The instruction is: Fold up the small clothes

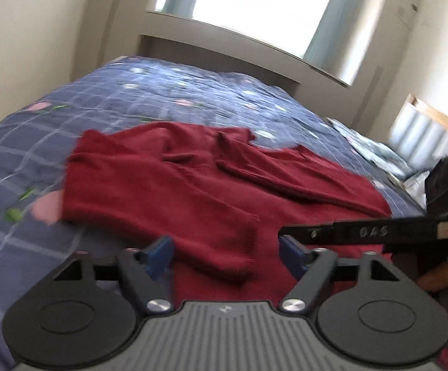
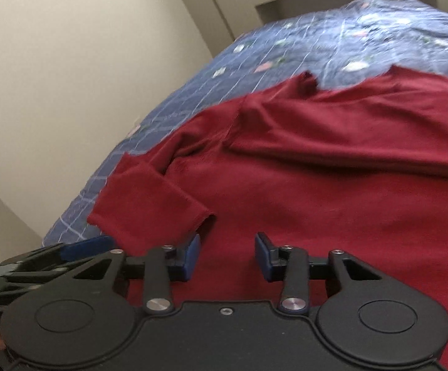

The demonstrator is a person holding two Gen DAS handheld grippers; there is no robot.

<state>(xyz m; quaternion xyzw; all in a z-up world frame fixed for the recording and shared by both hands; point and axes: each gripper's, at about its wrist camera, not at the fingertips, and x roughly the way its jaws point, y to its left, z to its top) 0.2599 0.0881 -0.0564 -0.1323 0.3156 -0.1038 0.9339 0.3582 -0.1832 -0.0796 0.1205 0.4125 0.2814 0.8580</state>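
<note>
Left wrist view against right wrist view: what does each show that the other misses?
Only the left wrist view: the bright window, a wooden-framed rail at far right, and the right tongs' black arm crossing in. Only the right wrist view: the folded-back sleeve cuff close up, with a blue pad of the left tongs at lower left. Both: the dark red knit sweater on the blue checked floral quilt.

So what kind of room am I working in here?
Most likely a bedroom: a bed with a blue checked floral quilt, a curtained window behind it, and the red garment spread on top.
</note>
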